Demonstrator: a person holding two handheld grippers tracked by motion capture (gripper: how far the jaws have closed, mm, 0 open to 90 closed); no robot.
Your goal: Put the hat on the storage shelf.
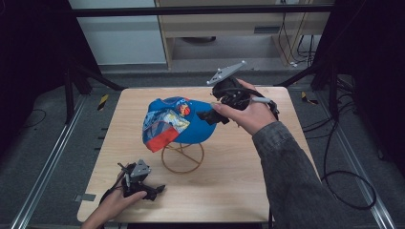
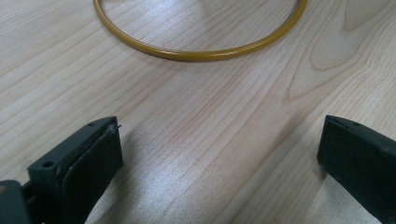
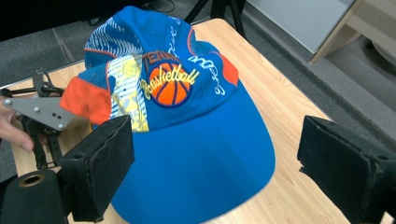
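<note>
Your blue cap [image 1: 184,125] sits on a wire stand [image 1: 182,158] at mid-table, brim facing your right gripper [image 1: 213,114].

The cap [image 3: 187,126] perches on the stand's top, clear of the wood, probably so the brim [image 3: 205,172] hangs free for a pinch. Your right gripper's jaws are spread with the brim between them; from above, one pad may already brush it, but I can't tell. Your left gripper [image 1: 155,190] rests near the front edge of the table [image 1: 239,181], jaws wide and empty, just short of the stand's ring [image 2: 201,53]. Bare wood lies open on every side.
</note>
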